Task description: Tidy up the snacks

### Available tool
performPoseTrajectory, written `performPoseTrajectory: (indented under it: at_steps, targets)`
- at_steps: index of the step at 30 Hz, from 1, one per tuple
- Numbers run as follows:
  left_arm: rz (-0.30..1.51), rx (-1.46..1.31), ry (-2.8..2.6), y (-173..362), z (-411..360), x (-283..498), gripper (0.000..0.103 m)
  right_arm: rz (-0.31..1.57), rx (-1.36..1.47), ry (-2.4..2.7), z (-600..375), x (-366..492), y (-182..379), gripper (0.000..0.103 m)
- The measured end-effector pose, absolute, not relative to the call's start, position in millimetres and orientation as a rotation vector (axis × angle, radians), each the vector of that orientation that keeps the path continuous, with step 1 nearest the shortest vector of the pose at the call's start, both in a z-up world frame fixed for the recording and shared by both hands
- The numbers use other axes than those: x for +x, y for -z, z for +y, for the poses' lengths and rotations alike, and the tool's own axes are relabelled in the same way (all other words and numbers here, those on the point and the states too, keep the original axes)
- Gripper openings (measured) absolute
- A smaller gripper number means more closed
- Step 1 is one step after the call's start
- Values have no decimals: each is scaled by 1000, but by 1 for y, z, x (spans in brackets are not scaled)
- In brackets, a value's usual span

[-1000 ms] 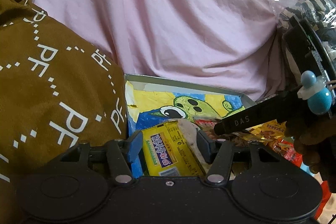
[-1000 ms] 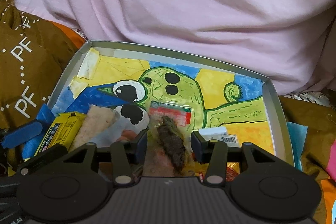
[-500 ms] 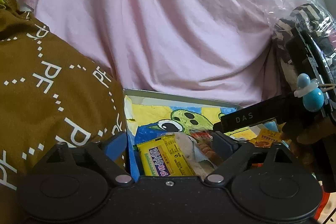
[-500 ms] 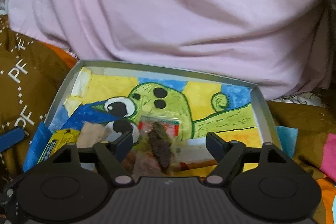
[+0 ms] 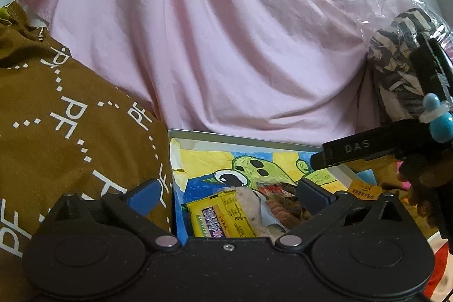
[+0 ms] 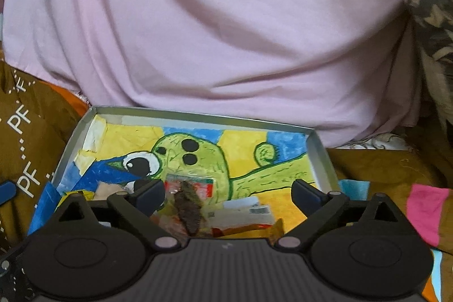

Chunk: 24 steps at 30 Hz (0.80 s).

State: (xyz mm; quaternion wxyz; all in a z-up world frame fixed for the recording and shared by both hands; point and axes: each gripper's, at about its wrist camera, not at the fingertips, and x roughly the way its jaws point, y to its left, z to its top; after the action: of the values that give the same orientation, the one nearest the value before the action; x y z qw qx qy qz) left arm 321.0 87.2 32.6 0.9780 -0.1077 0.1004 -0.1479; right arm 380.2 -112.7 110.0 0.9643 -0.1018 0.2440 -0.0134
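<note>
A: In the tray [image 6: 320, 149], near edge, left to right: yellow packet [image 5: 218, 217], pale wrapped snack [image 5: 252, 203], then the clear packet with the dark brown piece [image 6: 188, 205], then a white-labelled packet [image 6: 249, 210].

B: Gripper states?

A: Left gripper [image 5: 226, 194] jaws have just been opening and stand wide apart. The yellow packet lies below and between them, flat in the tray, no pad touching it. Right gripper [image 6: 228, 193] the same: just opened, nothing pinched. The dark-piece packet sits under its left finger [image 6: 150, 193].

B: Which is nearer to what?

A: Left gripper is nearer the yellow packet, right gripper nearer the dark one. The yellow packet's long axis runs away from the left camera, tilted slightly left. The dark piece also runs roughly along the right gripper's pointing line.

B: So both are released?

A: My read is yes, both dropped into the tray. The brown printed cloth [image 5: 56, 118] bulges against the tray's left wall, just beside the left finger [image 5: 144, 194].

B: Remaining snacks?

A: A yellow-orange wrapper [image 5: 363, 190] lies to the right in the left view; whether inside the tray, can't tell.
</note>
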Motion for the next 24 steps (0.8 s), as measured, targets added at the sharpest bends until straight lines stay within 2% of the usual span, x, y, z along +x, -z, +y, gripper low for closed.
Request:
performPoseTrajectory:
  at_steps: [24]
  targets:
    - [263,-52,254,-70,54,265,102,395,-169,-86,-156,293,-157,103]
